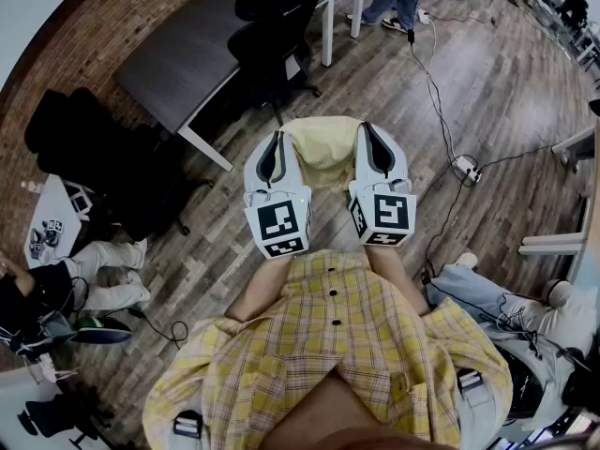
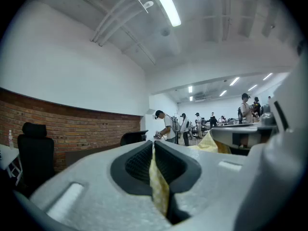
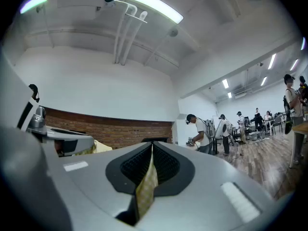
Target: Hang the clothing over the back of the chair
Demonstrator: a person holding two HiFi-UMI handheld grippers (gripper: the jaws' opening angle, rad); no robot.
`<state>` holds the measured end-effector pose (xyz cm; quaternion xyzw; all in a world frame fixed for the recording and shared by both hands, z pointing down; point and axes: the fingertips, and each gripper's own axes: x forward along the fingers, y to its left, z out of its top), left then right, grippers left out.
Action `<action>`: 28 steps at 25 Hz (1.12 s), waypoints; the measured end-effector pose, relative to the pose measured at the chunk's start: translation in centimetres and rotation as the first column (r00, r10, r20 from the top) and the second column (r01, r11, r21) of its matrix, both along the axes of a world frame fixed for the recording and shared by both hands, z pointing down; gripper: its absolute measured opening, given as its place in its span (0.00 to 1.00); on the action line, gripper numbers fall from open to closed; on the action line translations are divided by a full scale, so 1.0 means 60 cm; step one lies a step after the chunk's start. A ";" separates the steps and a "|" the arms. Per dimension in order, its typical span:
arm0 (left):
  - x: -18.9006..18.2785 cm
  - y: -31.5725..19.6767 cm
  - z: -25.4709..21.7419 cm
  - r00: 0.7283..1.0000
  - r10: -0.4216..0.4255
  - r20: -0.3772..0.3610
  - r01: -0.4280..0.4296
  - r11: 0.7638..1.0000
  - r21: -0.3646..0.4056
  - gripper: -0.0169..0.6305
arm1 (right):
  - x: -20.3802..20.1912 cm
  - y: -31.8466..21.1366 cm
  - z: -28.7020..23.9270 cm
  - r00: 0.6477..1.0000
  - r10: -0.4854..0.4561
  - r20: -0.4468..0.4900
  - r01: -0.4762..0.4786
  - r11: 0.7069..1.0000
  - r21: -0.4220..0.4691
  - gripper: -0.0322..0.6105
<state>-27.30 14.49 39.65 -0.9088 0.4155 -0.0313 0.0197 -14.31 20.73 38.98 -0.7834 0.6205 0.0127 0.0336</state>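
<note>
The head view is looking steeply down on left gripper (image 1: 275, 153) and right gripper (image 1: 373, 146); both gripper views are facing level, sharing the brick wall (image 2: 82, 126).

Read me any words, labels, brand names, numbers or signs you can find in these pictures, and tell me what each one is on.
No words, numbers or brand names can be read in any view.
Left marker cube and right marker cube: black-and-white square patterns only, no letters.
Yellow clothing: no label showing.
Small items at the head view's far left: too small to read.
</note>
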 end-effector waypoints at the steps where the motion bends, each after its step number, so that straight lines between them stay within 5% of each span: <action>1: -0.007 0.007 -0.001 1.000 0.002 -0.003 -0.002 1.000 0.004 0.05 | -0.007 0.007 0.000 1.000 0.002 -0.002 -0.002 1.000 0.002 0.06; 28: 0.096 0.133 0.017 0.998 -0.063 0.003 0.063 0.998 -0.017 0.05 | 0.121 0.124 0.020 0.998 -0.049 0.030 0.048 0.998 0.029 0.06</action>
